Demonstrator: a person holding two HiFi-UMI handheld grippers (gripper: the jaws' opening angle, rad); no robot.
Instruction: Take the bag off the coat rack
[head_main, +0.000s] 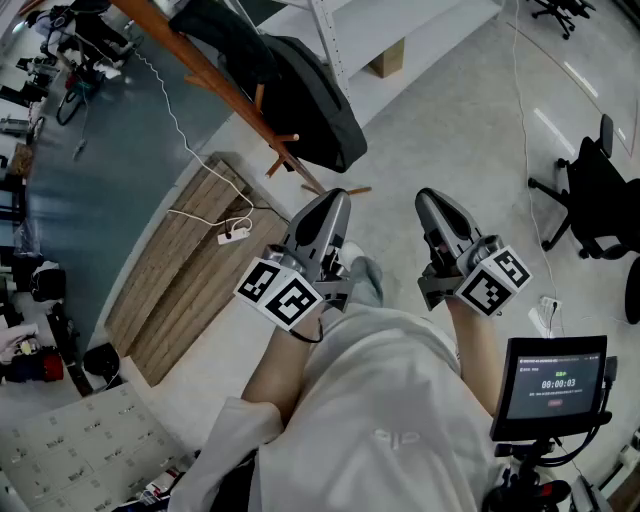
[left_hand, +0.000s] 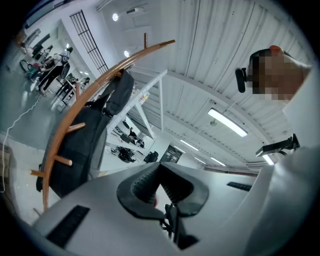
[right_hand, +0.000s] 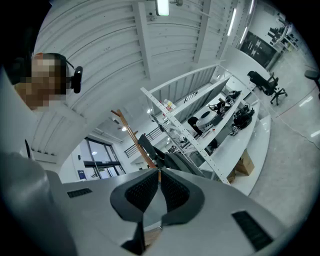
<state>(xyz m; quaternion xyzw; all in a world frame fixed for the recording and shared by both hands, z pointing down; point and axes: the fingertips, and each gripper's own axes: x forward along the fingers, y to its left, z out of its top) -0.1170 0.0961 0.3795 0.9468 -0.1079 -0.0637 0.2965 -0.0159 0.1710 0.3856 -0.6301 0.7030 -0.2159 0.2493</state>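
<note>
A black bag (head_main: 300, 95) hangs from the wooden coat rack (head_main: 215, 85), which leans across the head view's upper left. The bag (left_hand: 87, 145) and the rack's pole (left_hand: 75, 115) fill the left of the left gripper view; in the right gripper view the bag (right_hand: 167, 159) sits small just beyond the jaw tips, beside the rack (right_hand: 134, 137). My left gripper (head_main: 335, 200) is shut and empty, held short of the bag's lower end. My right gripper (head_main: 430, 200) is also shut and empty, further right. In both gripper views, the left gripper (left_hand: 159, 165) and right gripper (right_hand: 159, 171) point upward.
A wooden floor panel (head_main: 190, 265) with a white power strip (head_main: 235, 235) and cable lies left of the rack. A white shelving unit (head_main: 400, 40) with a cardboard box (head_main: 385, 60) stands behind. A black office chair (head_main: 595, 200) is at right, a tripod-mounted screen (head_main: 553, 385) at lower right.
</note>
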